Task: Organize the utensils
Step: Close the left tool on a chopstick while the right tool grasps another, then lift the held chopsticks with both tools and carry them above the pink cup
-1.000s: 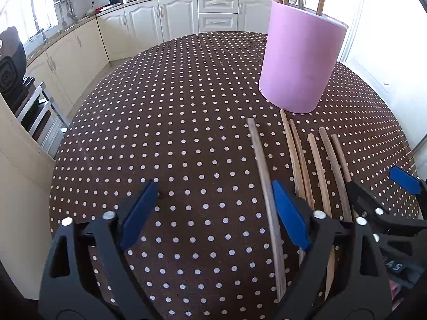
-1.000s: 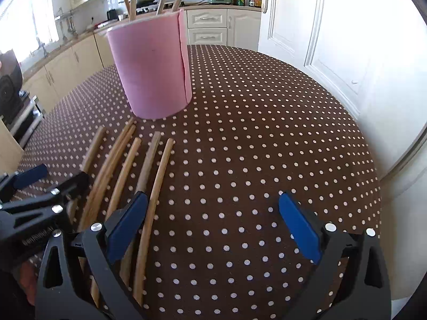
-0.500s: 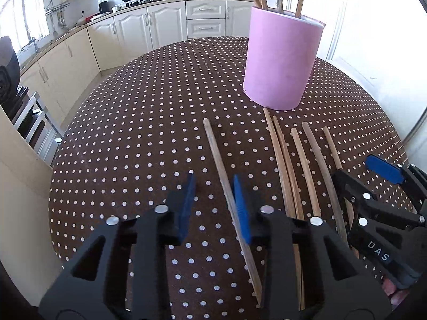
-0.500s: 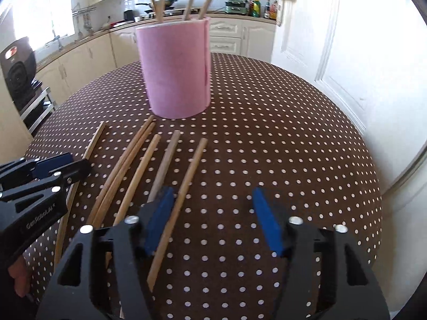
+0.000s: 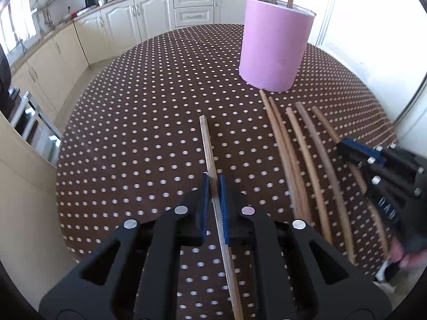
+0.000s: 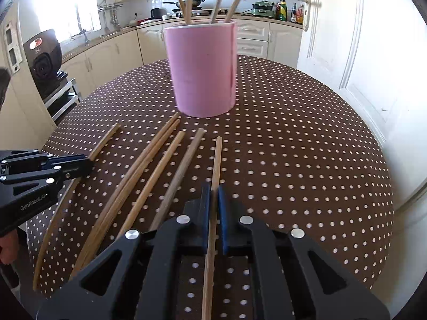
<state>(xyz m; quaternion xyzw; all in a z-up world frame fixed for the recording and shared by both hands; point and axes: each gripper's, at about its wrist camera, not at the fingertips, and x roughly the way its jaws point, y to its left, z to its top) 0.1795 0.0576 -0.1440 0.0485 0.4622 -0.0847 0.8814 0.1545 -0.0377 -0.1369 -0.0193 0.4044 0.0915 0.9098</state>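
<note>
Left gripper (image 5: 213, 184) clamps leftmost chopstick (image 5: 207, 144); four loose chopsticks (image 6: 160, 165) between, perhaps touching; right gripper (image 6: 212, 190) pinches rightmost chopstick (image 6: 216, 157). Pink holder (image 6: 202, 69) far, on dotted table (image 6: 307, 160), just beyond sticks.

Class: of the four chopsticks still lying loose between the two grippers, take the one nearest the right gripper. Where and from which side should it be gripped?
Probably the loose chopstick is best taken mid-shaft from above, pads either side of its width. It lies flat on the table, slim and straight, with gaps beside it mid-length.
</note>
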